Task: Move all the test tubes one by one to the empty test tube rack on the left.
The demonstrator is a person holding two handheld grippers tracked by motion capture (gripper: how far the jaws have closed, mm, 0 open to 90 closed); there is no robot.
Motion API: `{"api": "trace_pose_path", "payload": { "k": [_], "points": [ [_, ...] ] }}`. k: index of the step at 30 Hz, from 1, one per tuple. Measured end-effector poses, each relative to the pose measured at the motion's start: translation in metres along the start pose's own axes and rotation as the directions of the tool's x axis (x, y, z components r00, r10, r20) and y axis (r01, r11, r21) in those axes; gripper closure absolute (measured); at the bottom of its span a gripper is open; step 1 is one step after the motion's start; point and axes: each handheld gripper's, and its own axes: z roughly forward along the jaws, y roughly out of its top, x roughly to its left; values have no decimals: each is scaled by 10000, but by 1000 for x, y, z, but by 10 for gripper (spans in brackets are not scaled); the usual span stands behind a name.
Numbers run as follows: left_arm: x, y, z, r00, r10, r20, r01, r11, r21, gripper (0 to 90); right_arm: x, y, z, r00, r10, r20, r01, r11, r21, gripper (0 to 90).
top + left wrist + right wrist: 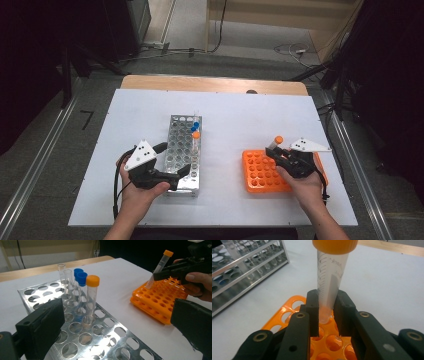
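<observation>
Five tubes (82,293) (two uncapped) fill metal rack (183,153).

Left gripper (172,162): black body with two broad, flat black jaws; a white three-cornered plate dotted with small dark marks sits on top.
Left cable (117,187): black, looping from the gripper's rear.
Left hand (140,192): bare, no glove; forearm bare, no sleeve seen.
Right gripper (280,152): black, with the same dotted white three-cornered plate on top.
Right gripper jaws, close up: matte black blocks on black linked arms, joined by round metal-ringed screws and rivets.
Right hand (305,185): bare, no glove; forearm bare.
Right cable (325,192): thin, black, beside the wrist.
</observation>
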Motion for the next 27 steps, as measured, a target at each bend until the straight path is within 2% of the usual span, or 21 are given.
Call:
{"api": "trace_pose_path", "payload": {
  "k": [6, 13, 20, 27],
  "points": [
    [-7, 2, 5, 9994, 144, 299, -145, 9999, 10, 0, 7, 2, -6, 9984, -170, -547, 160, 9997, -180, 726],
    [-16, 5, 12, 9980, 246, 578, -249, 9997, 43, 0, 19, 4, -9, 9908, -451, -1273, 419, 9987, -281, 726],
    [-24, 7, 19, 9954, 336, 900, -342, 9994, 52, 0, 31, 5, -11, 9811, -670, -1813, 627, 9976, -293, 726],
    [-35, 7, 28, 9907, 510, 1261, -528, 9985, 110, 11, 46, 6, -12, 9679, -1059, -2278, 1011, 9943, -328, 726]
  ]
}}
